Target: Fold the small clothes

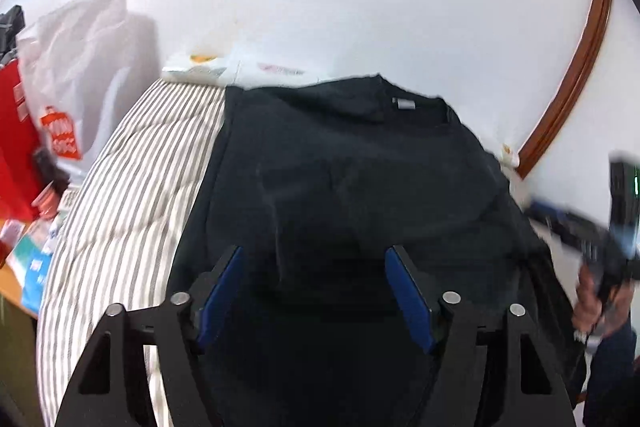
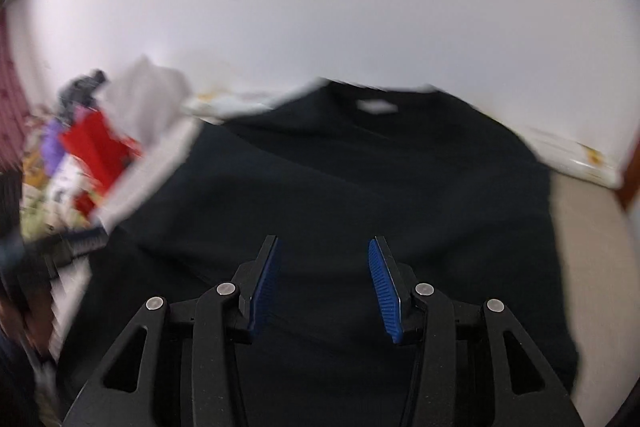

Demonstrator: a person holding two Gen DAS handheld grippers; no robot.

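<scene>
A black T-shirt lies spread on striped bedding, collar and white neck label at the far end. My left gripper hangs over the shirt's near part, jaws open, nothing pinched between the blue pads. In the right wrist view the same shirt fills the middle. My right gripper stands open above it with bare pads; the picture is blurred. From the left wrist view that right gripper shows as a blur at the shirt's right edge, held by a hand.
A white plastic bag and a red item stand left of the bedding, with clutter below them. A white wall rises behind the shirt. A curved brown wooden frame runs along the right.
</scene>
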